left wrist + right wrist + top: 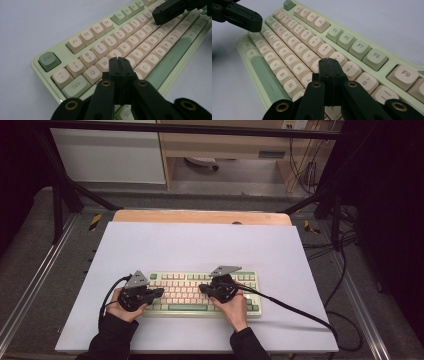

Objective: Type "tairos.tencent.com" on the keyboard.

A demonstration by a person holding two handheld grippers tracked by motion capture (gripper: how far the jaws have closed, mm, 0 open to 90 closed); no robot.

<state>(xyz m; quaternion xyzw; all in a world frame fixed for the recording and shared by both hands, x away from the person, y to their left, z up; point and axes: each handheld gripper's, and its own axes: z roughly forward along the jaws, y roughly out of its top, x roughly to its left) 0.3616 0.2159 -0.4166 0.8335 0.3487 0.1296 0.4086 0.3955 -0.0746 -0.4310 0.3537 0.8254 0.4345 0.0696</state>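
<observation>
Left gripper view shows the left gripper (119, 60) with its fingers pressed flat together, nothing between them, the tip poised over the keyboard (105, 52) around the W, E and S keys; whether it rests on a keycap I cannot tell. Right gripper view shows the right gripper (329, 60) shut the same way, holding nothing, its tip over the keys beside the 9 and the J; contact again cannot be made out. Each gripper view also catches the other gripper's closed black tip hovering farther along the key rows.

Counted from the high view: two grippers, left (159, 292) and right (202, 288), each in one hand with a black cable trailing off, and one keyboard. It is pale green with cream keycaps and green accent keys, and it lies near the front middle of the surface (200, 245), which is a white sheet over a wooden top. Both tips point inward toward each other over the keys.

Around it run grey floor, black frame bars, a white cabinet (107, 155) and wooden furniture behind.
</observation>
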